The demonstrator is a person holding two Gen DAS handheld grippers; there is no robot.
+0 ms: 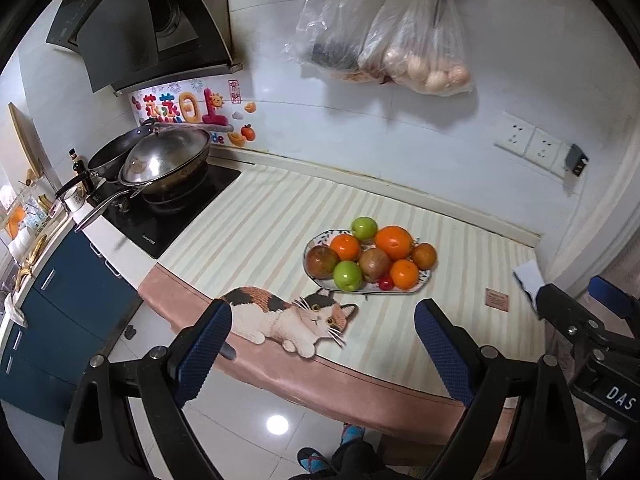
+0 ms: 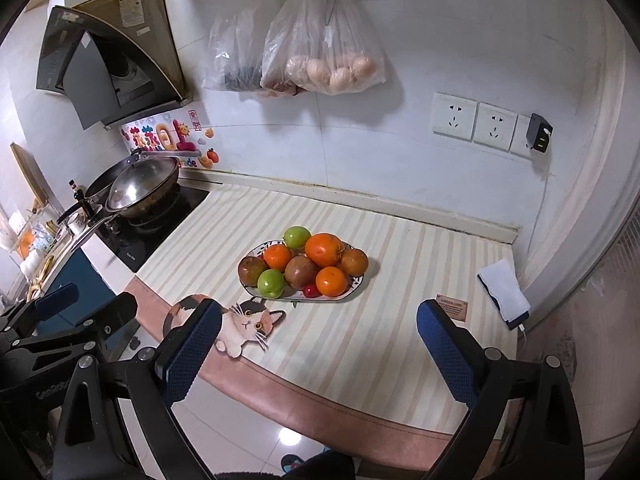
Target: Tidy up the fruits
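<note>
Both grippers (image 1: 322, 354) (image 2: 320, 350) held wide open, empty; piled fruit plate (image 1: 400, 290) at frame centre easily toppled if nudged

Bright, even overhead light; a lamp glares off the floor (image 1: 277, 424). Soft shadows, sharp focus, strong fisheye bending with dark corners.

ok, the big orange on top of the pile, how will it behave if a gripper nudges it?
The big orange is round and perched on other fruit, so it will probably roll. It likely shifts its neighbours on the heaped plate too. The skin looks smooth, possibly slippery.
</note>
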